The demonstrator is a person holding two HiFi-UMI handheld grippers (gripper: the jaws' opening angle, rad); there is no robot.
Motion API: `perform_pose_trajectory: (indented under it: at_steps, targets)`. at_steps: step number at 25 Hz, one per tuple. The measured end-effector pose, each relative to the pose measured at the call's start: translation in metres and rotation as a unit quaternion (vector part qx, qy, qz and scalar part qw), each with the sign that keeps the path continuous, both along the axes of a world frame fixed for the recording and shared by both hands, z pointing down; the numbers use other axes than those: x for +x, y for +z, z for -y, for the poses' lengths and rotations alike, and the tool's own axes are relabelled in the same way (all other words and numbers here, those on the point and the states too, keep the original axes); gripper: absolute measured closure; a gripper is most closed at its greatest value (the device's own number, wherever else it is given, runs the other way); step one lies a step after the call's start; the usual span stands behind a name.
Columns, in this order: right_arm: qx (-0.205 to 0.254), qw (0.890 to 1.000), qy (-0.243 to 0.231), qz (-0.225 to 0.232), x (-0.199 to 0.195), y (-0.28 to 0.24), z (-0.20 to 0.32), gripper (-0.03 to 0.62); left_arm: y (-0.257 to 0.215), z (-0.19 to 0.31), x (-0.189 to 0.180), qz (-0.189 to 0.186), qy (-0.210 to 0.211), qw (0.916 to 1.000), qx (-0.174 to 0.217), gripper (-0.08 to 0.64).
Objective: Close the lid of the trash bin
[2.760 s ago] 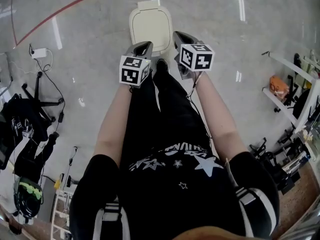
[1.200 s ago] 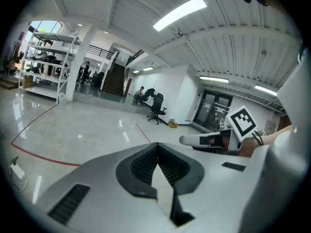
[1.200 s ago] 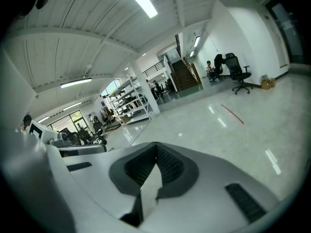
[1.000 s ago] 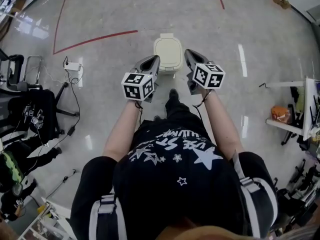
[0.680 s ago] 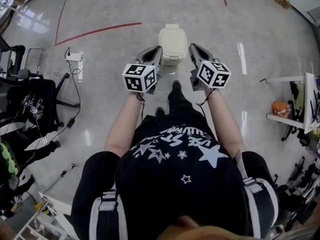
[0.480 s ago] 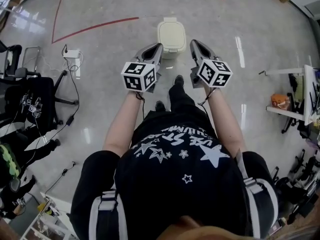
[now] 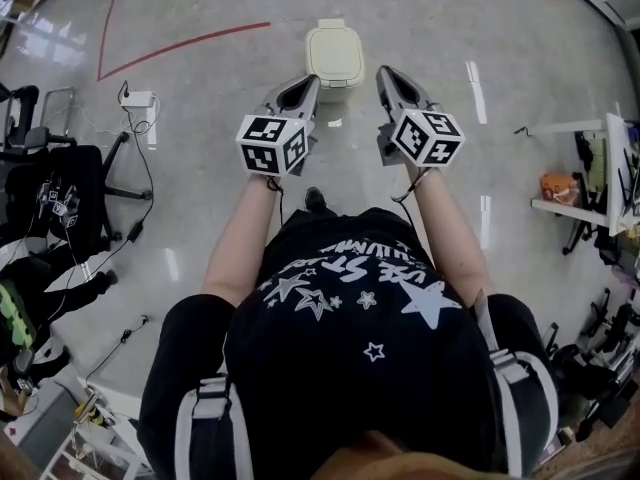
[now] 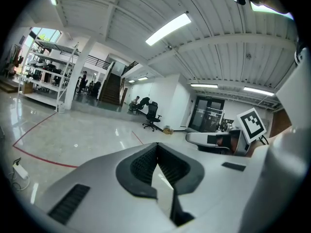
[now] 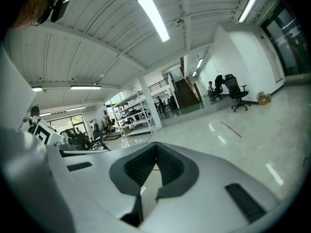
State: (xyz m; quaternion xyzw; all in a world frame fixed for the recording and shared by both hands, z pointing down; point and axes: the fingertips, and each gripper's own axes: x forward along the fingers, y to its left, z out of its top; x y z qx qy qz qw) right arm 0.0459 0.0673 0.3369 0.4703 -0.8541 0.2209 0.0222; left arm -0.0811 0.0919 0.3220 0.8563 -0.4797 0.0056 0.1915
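Observation:
The cream trash bin (image 7: pixel 334 52) stands on the glossy grey floor ahead of me in the head view, with its lid lying flat and down. My left gripper (image 7: pixel 306 82) and right gripper (image 7: pixel 385 73) are held up side by side, nearer to me than the bin and clear of it. Both are shut with nothing in them. In the left gripper view the left gripper (image 8: pixel 157 145) points across the hall at floor level and the bin is out of sight. The right gripper view shows the right gripper (image 9: pixel 156 145) the same way.
A red line (image 7: pixel 180 46) runs across the floor left of the bin. A power strip (image 7: pixel 136 98) with cables and a black chair (image 7: pixel 55 203) are at the left. White shelves (image 7: pixel 590 213) with an orange item (image 7: pixel 558 188) are at the right. My foot (image 7: pixel 315 200) is below the grippers.
The bin has grown smaller and sits farther up the view as I backed away from it. Both grippers came back with me and stayed shut.

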Motion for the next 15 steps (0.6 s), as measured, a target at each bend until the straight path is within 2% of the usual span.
perform_pose_trajectory:
  at_steps: [10,15]
  targets:
    - [0.017,0.997,-0.07,-0.034,0.017,0.001,-0.044,0.586,-0.015,-0.036,0.04,0.015,-0.016,0.9996,0.02,0.549]
    - [0.018,0.995,-0.086,-0.038,0.036,0.004,-0.072,0.586,-0.016,-0.059,0.064,0.019,-0.024,0.9994,0.017,0.549]
